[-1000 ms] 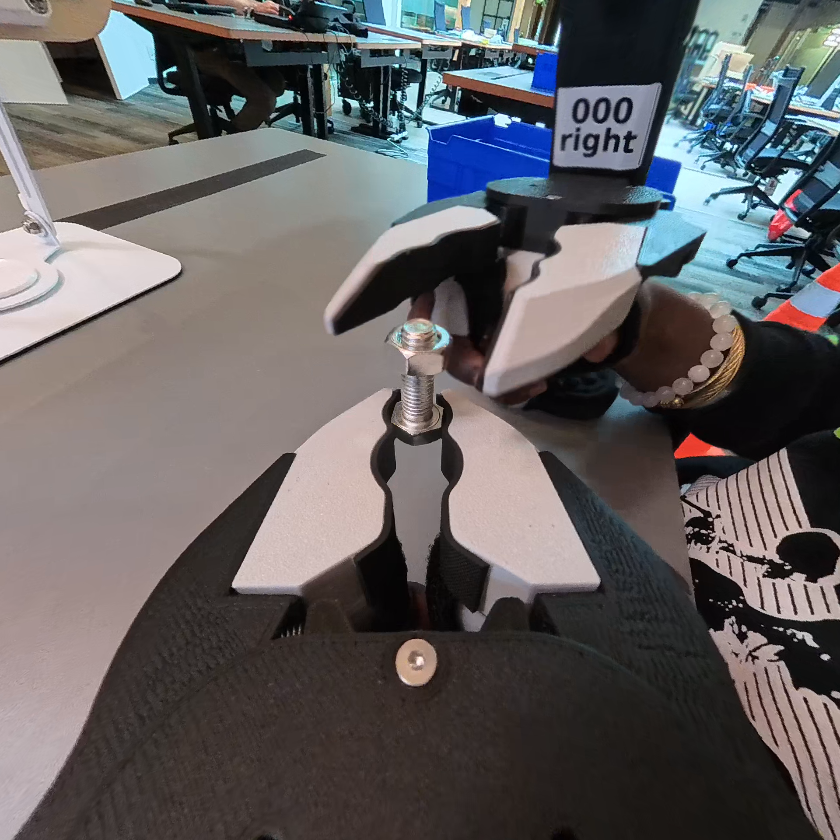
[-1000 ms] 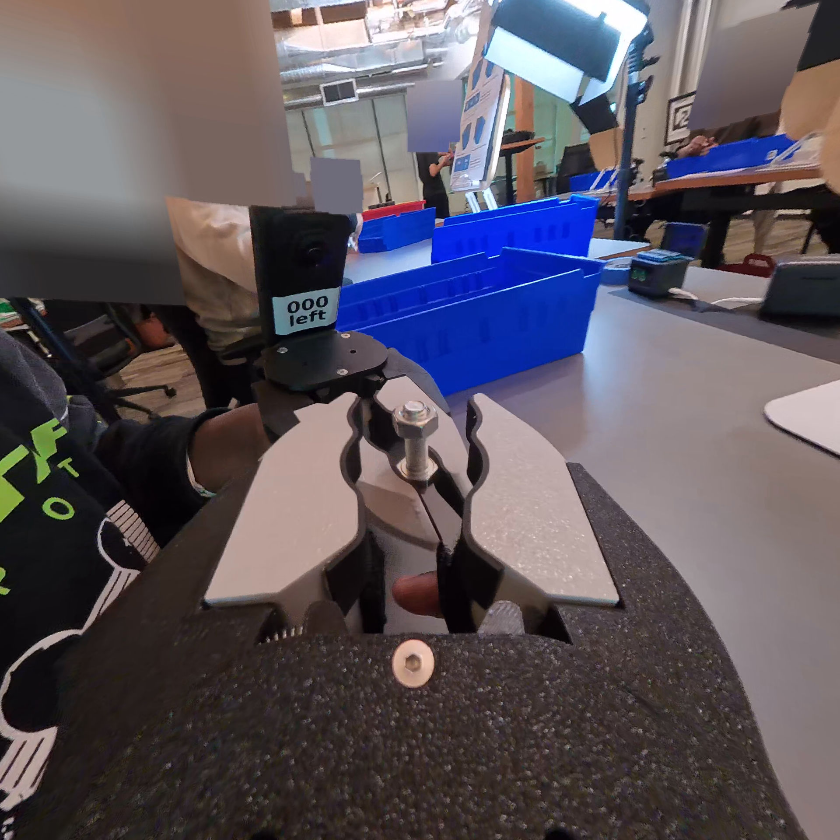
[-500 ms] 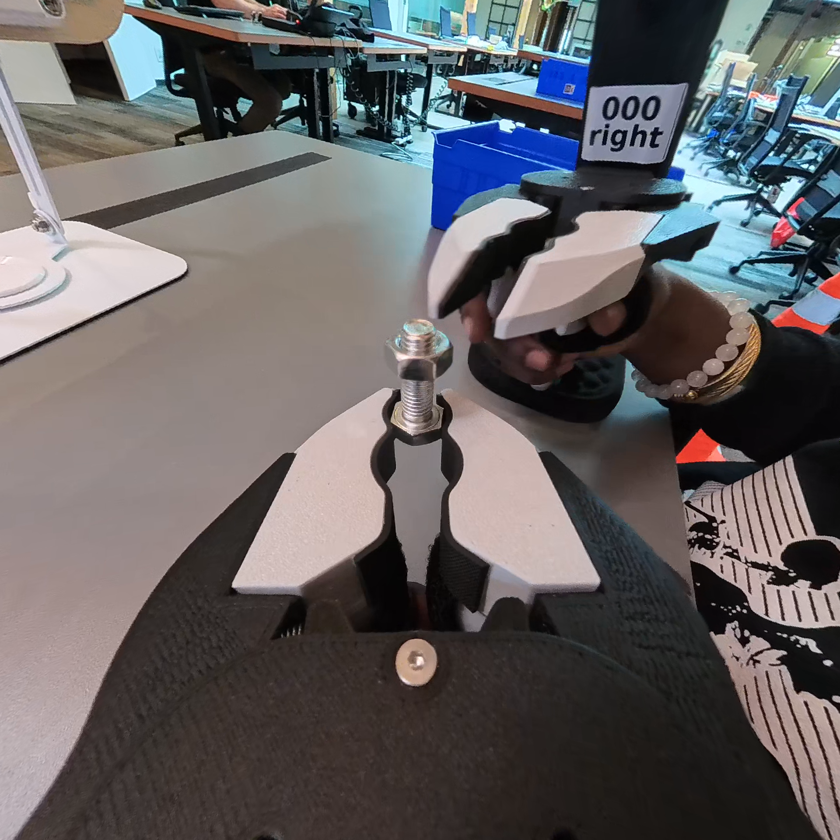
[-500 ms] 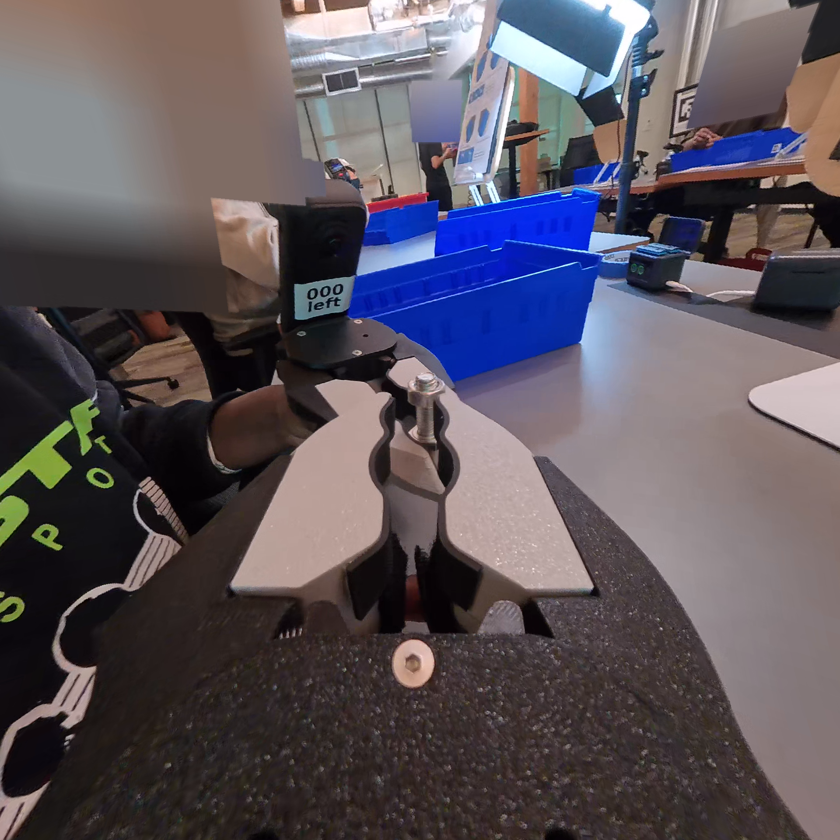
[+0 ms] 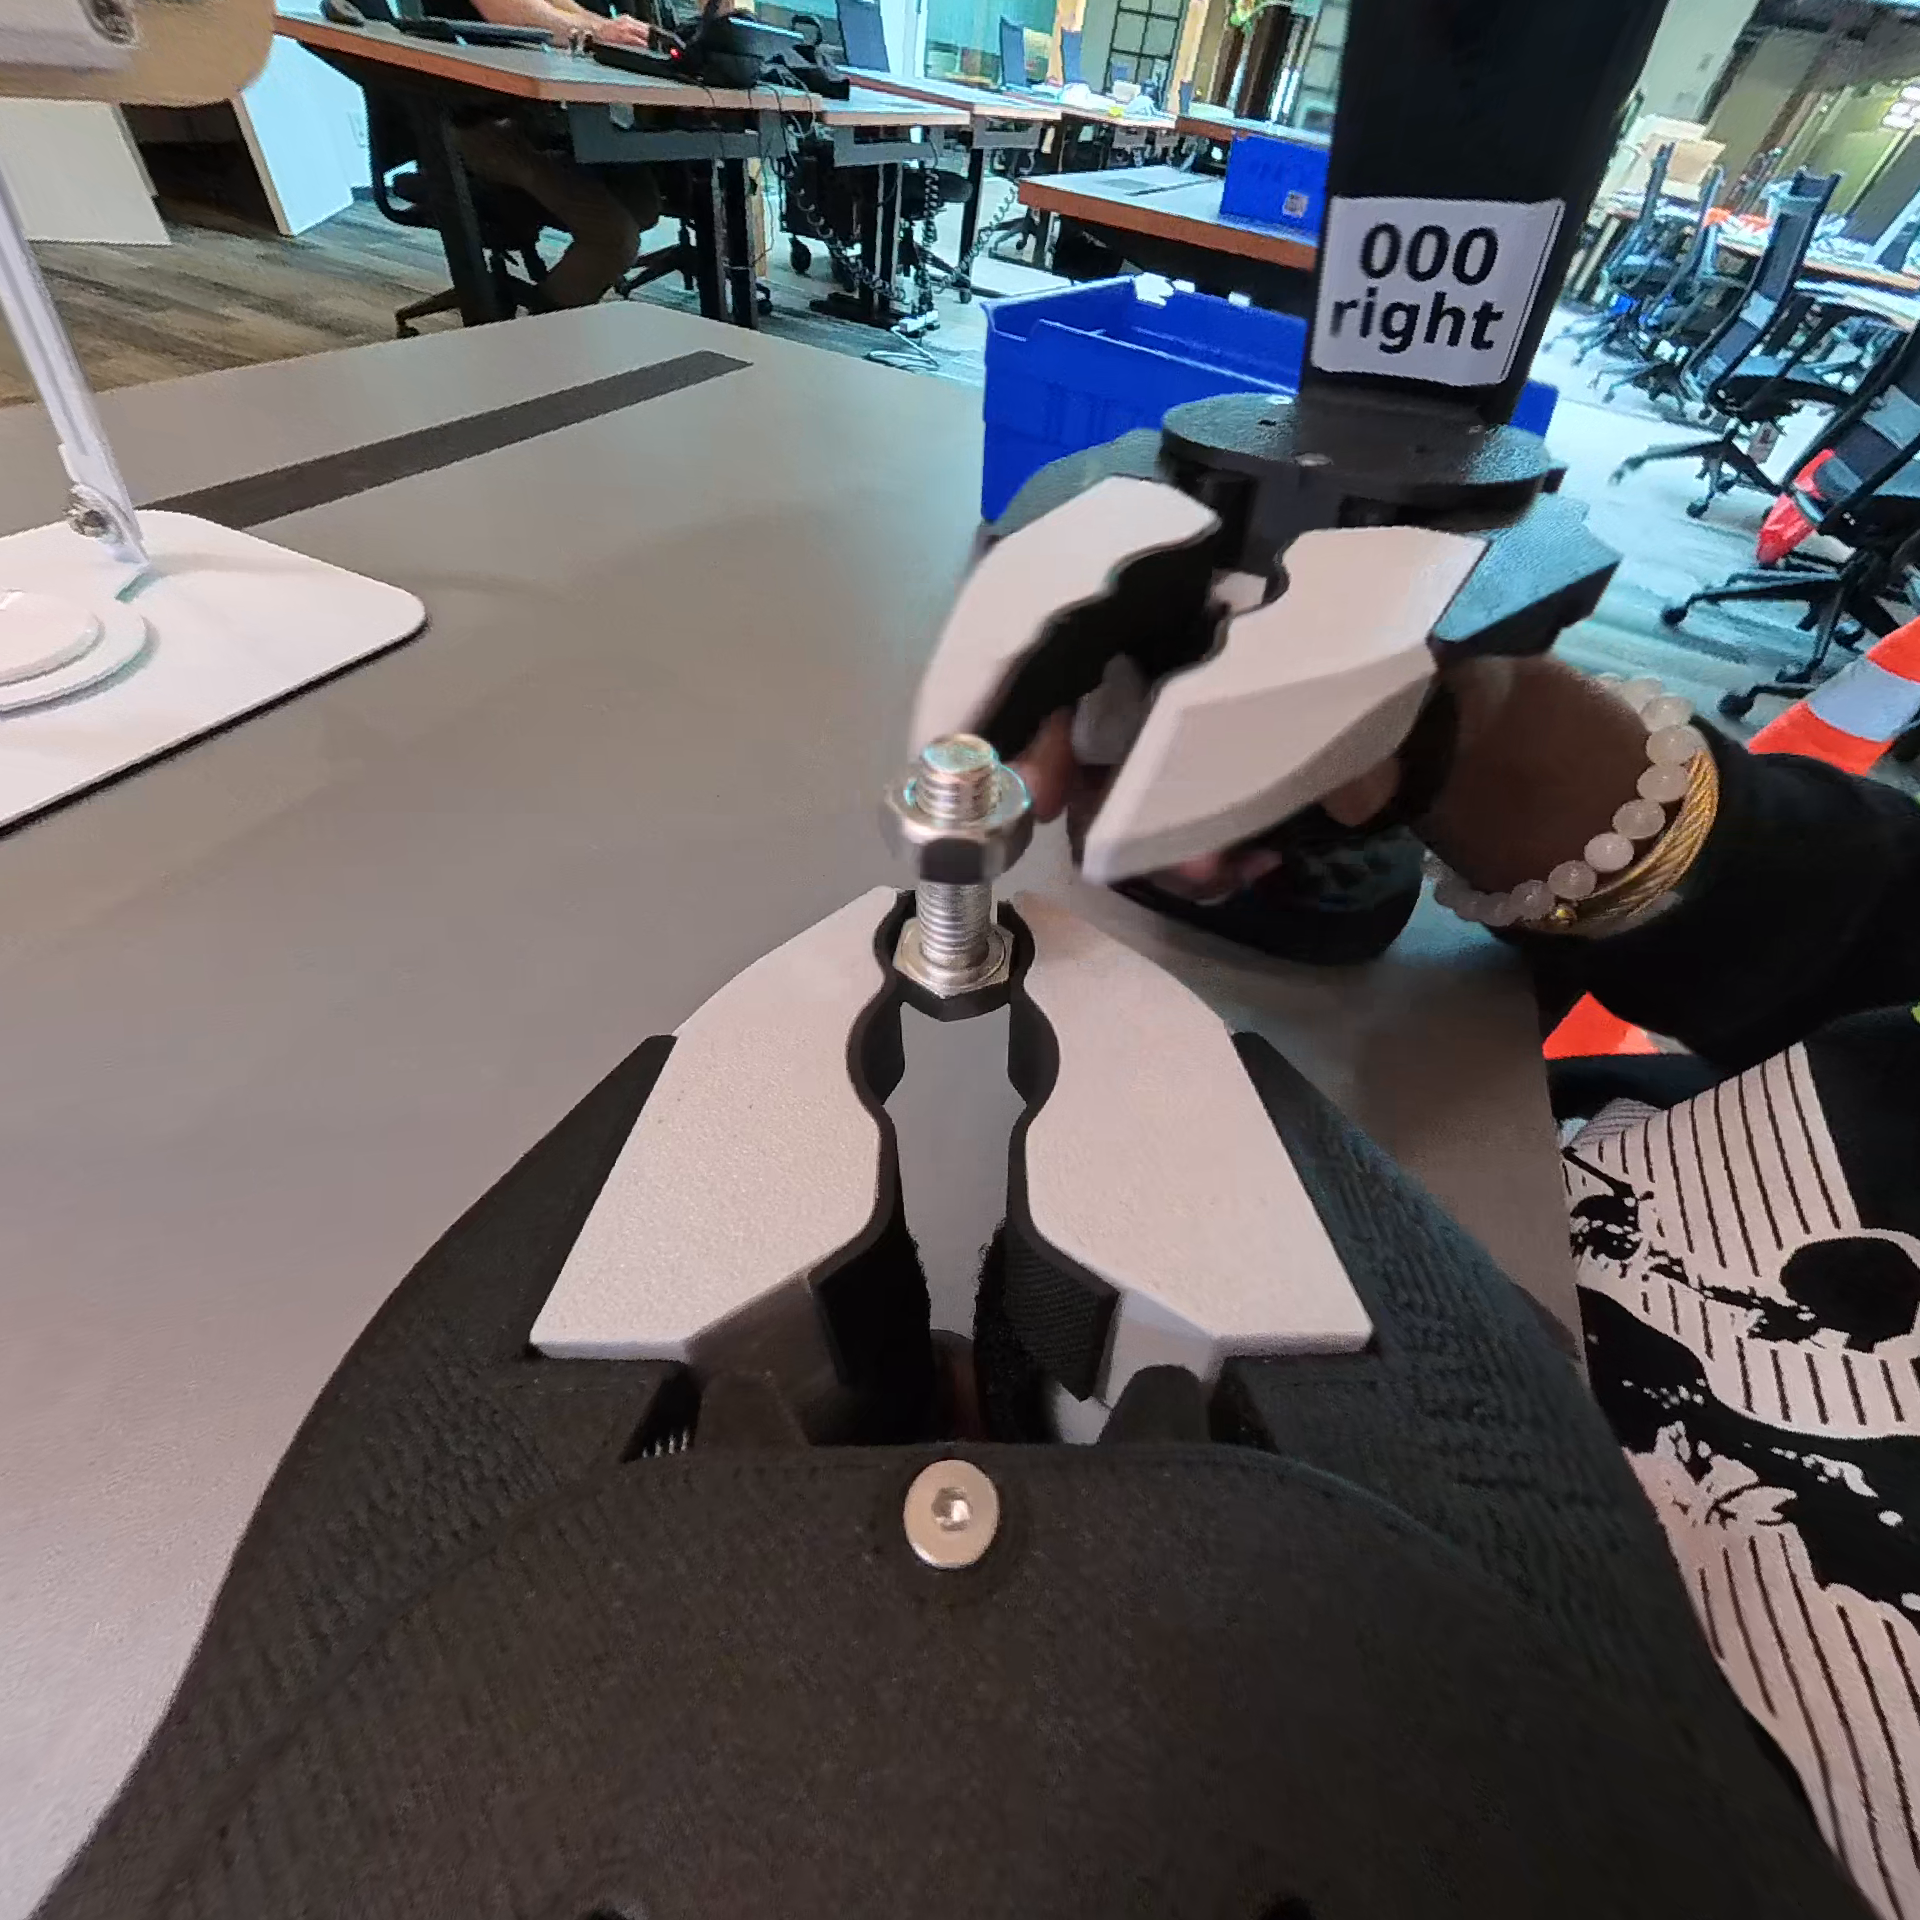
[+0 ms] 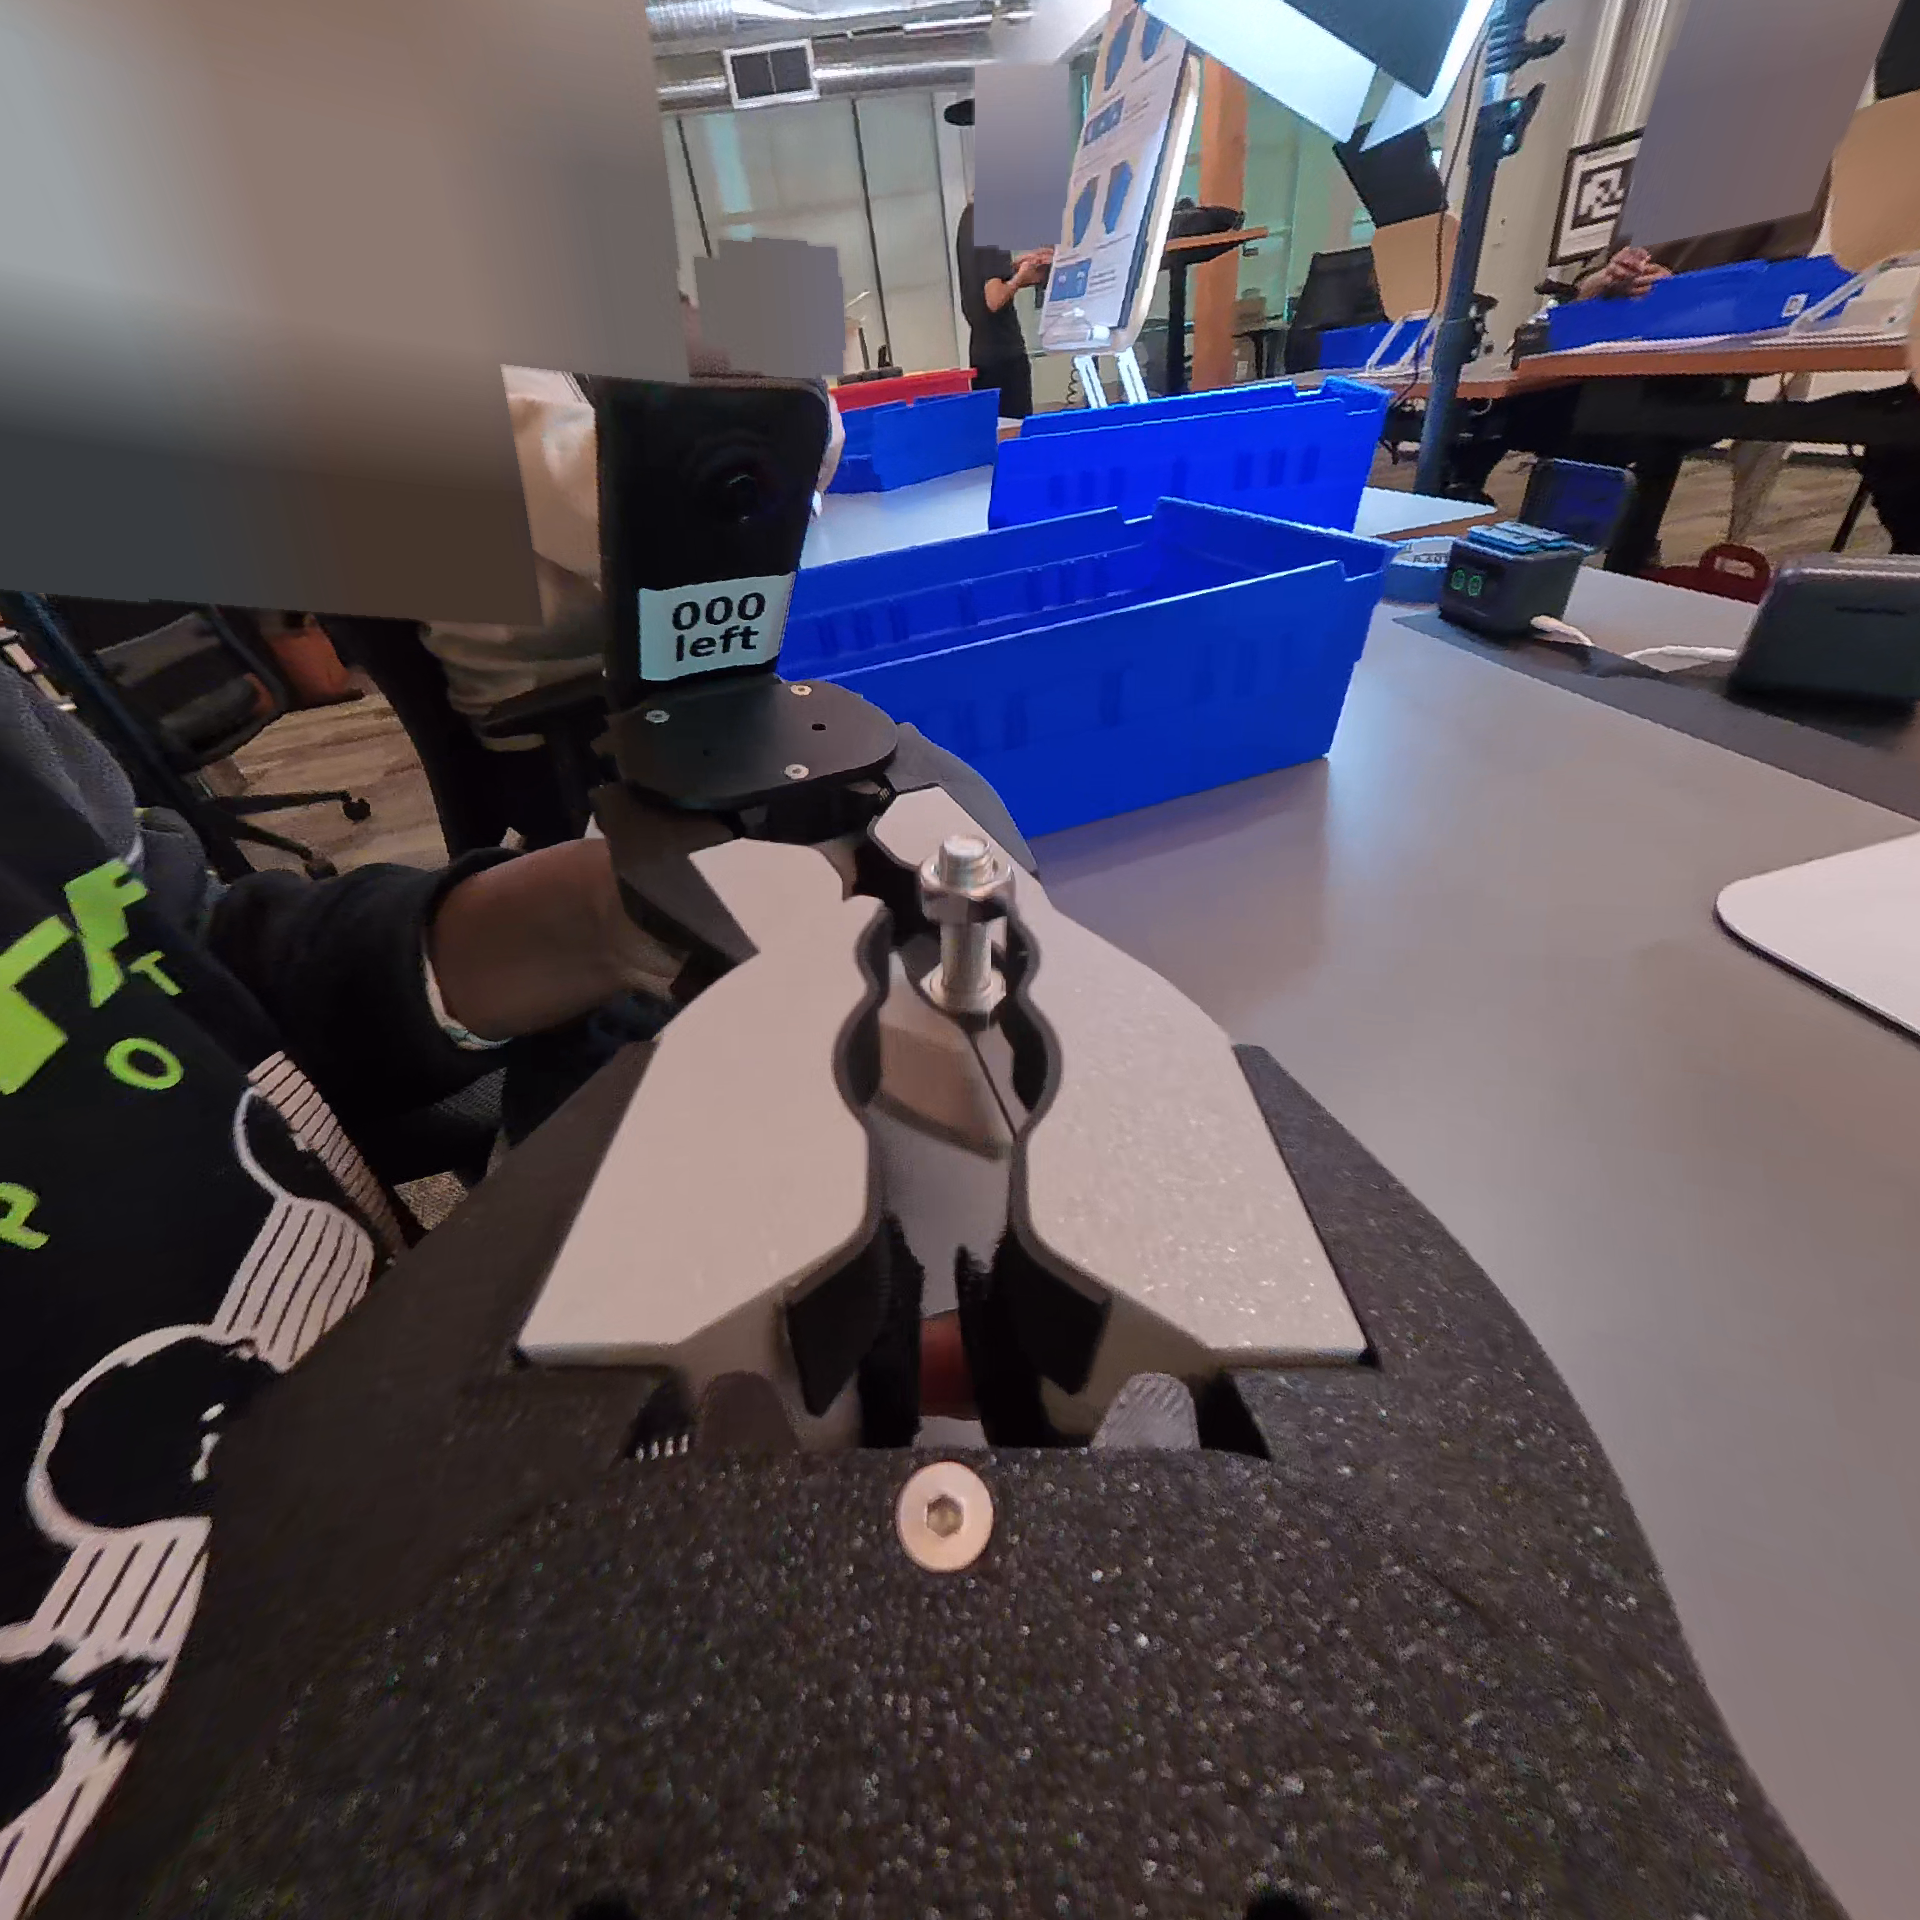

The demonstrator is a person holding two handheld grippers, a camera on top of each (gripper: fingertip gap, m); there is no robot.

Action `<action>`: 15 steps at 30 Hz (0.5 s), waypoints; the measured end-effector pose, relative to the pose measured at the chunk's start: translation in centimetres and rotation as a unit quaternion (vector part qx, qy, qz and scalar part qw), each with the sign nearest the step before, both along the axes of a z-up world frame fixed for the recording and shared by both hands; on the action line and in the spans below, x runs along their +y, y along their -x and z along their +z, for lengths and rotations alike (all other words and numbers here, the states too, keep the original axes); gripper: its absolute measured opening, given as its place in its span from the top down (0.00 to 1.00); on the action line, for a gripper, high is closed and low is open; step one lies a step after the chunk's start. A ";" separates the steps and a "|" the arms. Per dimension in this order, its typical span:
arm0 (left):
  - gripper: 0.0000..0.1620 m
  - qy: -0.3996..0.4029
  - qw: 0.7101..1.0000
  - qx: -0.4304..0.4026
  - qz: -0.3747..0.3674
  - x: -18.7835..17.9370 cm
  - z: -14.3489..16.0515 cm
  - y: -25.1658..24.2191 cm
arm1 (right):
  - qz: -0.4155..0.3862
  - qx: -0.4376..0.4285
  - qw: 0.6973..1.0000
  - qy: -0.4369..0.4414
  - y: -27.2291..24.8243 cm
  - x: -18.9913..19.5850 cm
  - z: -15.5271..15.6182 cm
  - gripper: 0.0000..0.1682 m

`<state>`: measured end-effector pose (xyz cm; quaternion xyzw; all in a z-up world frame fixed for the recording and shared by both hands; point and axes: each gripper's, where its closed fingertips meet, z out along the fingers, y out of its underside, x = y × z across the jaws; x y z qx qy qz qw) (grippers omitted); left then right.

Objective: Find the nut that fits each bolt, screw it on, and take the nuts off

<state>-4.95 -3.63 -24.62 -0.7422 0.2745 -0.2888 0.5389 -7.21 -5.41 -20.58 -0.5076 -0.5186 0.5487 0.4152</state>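
A steel bolt (image 5: 951, 920) stands upright with its head clamped in my left gripper (image 5: 951, 914), which is shut on it. A hex nut (image 5: 956, 831) sits near the top of the thread, with the bolt's end showing above it. My right gripper (image 5: 1013, 795) comes in from the upper right, blurred. Its jaws stand a narrow gap apart, with the tips right beside the nut. In the right wrist view the nut (image 6: 966, 883) shows just past my right gripper (image 6: 951, 914), and the bolt (image 6: 964, 951) shows through the gap. The left gripper (image 6: 961, 1003) holds it from behind.
The grey table (image 5: 520, 831) carries a white stand base (image 5: 187, 644) at the far left. A blue bin (image 6: 1091, 686) stands behind the grippers. Two dark devices (image 6: 1507, 582) sit at the far right. A hand with a bead bracelet (image 5: 1621, 831) holds the right gripper. The left gripper's tips are roughly 4 centimetres from the right gripper's.
My right gripper was wide open around the nut, then narrowed and drew back to the right. It has now moved back to the nut. The left gripper and bolt stayed still.
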 end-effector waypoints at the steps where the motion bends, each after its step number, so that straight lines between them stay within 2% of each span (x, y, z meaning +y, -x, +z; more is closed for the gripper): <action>1: 0.91 0.001 1.000 -0.003 0.004 0.1 0.0 0.1 | 0.003 0.009 1.000 0.005 -0.5 0.0 0.3 0.92; 4: 0.90 0.002 1.000 -0.004 0.003 0.1 0.1 0.1 | -0.011 0.026 0.999 0.020 -1.0 0.7 0.8 0.91; 10: 0.91 0.001 1.000 0.010 -0.009 -0.2 -0.2 -0.3 | 0.002 0.011 1.000 0.026 1.5 0.0 -0.2 0.72; 15: 0.91 0.008 1.000 0.017 -0.013 -0.2 -0.5 -0.4 | 0.029 0.003 0.999 0.018 2.4 -1.3 -0.3 0.74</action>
